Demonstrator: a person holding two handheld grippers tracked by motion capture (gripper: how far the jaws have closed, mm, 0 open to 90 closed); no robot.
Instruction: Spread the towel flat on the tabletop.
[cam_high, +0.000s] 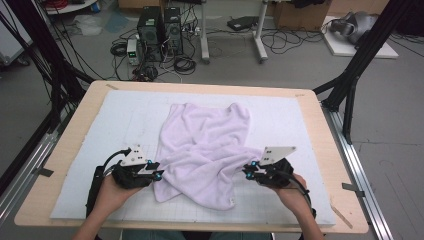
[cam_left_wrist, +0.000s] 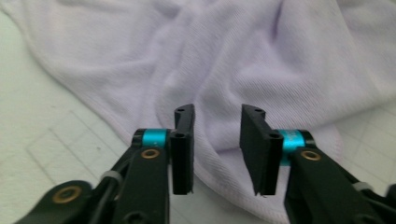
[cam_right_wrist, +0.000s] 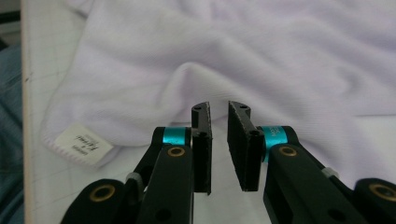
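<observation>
A pale lilac towel (cam_high: 205, 145) lies crumpled on the white gridded mat (cam_high: 125, 115), with its lower corners near the front. My left gripper (cam_high: 159, 172) sits at the towel's left edge. In the left gripper view its jaws (cam_left_wrist: 217, 112) stand apart over the towel's hem (cam_left_wrist: 233, 56), and nothing is pinched between them. My right gripper (cam_high: 247, 170) is at the towel's right edge. In the right gripper view it (cam_right_wrist: 218, 108) shows a narrow gap facing a raised fold of towel (cam_right_wrist: 261, 60), with the pads clear of the cloth. A white label (cam_right_wrist: 84, 142) marks one towel corner.
The mat covers a light wooden table (cam_high: 75, 125) with bare margins on all sides. Black frame posts (cam_high: 350, 85) stand at the table's back corners. Computers and cables (cam_high: 160, 35) sit on the floor beyond the far edge.
</observation>
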